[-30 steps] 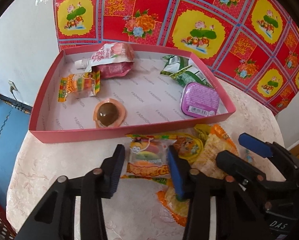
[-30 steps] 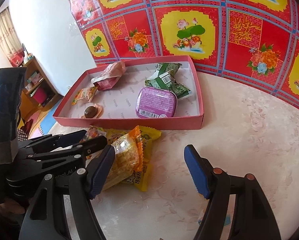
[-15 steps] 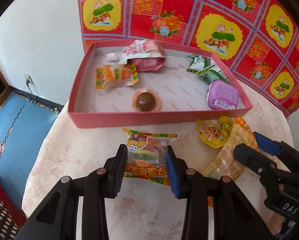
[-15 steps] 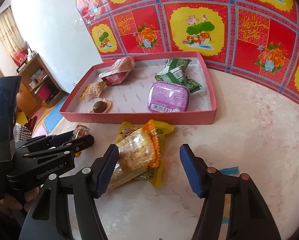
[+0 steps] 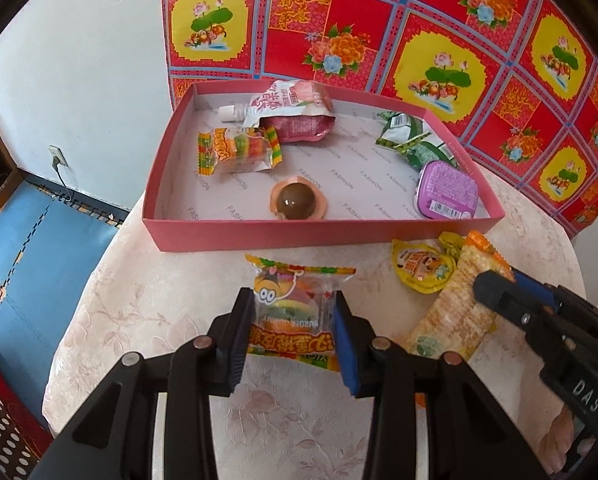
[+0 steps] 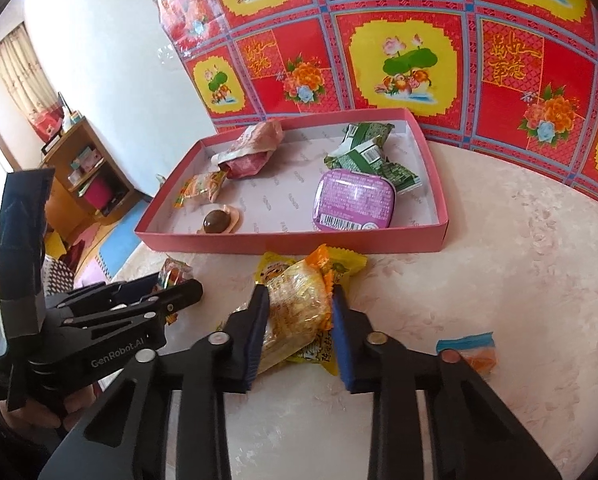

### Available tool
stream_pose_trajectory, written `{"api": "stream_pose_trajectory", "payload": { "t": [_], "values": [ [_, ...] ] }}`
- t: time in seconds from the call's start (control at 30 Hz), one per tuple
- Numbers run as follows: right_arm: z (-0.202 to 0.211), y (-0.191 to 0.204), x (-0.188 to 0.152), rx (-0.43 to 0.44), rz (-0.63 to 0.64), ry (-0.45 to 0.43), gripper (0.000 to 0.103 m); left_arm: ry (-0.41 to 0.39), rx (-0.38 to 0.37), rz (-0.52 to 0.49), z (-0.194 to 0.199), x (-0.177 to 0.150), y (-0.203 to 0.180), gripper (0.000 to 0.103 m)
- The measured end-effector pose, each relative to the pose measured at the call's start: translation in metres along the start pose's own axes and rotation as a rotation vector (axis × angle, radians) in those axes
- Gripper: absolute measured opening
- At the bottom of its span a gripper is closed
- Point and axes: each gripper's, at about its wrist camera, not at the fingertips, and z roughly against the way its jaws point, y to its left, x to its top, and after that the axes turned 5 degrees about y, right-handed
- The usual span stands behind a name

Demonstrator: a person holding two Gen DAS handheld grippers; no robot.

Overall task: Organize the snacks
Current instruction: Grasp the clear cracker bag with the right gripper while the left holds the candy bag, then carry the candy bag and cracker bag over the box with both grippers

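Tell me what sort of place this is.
Most likely a room in a home: a wooden shelf of household items, foam play mats on the floor, and a snack-strewn table against a festive patterned cloth.

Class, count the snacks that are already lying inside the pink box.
5 in the pink box: pink pouch, burger gummy, chocolate ball, green packets (perhaps several overlapping), purple tin.

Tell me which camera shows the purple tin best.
The right wrist view: the purple tin lies near the centre, its whole lid and barcode visible. The left wrist view catches it smaller, tucked in the pink box's right corner.
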Motion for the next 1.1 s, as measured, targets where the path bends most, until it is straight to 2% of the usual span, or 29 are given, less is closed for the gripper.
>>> {"api": "stream_pose_trajectory", "payload": {
  "t": [0.17, 0.4, 1.1],
  "values": [
    [0.006, 0.000, 0.001, 0.008, -0.004, -0.029, 0.016, -0.005, -0.002, 0.012, 0.001, -0.001, 0.002, 0.039],
    [0.017, 0.003, 0.000, 0.035, -0.002, -0.079, 0.011, -0.026, 0.015, 0.009, 0.006, -0.003, 0.002, 0.039],
    [0.050, 0.006, 0.006, 0.067, -0.007, -0.172, 0.007, -0.089, 0.050, -0.025, 0.023, -0.006, -0.005, 0.039]
  ]
}}
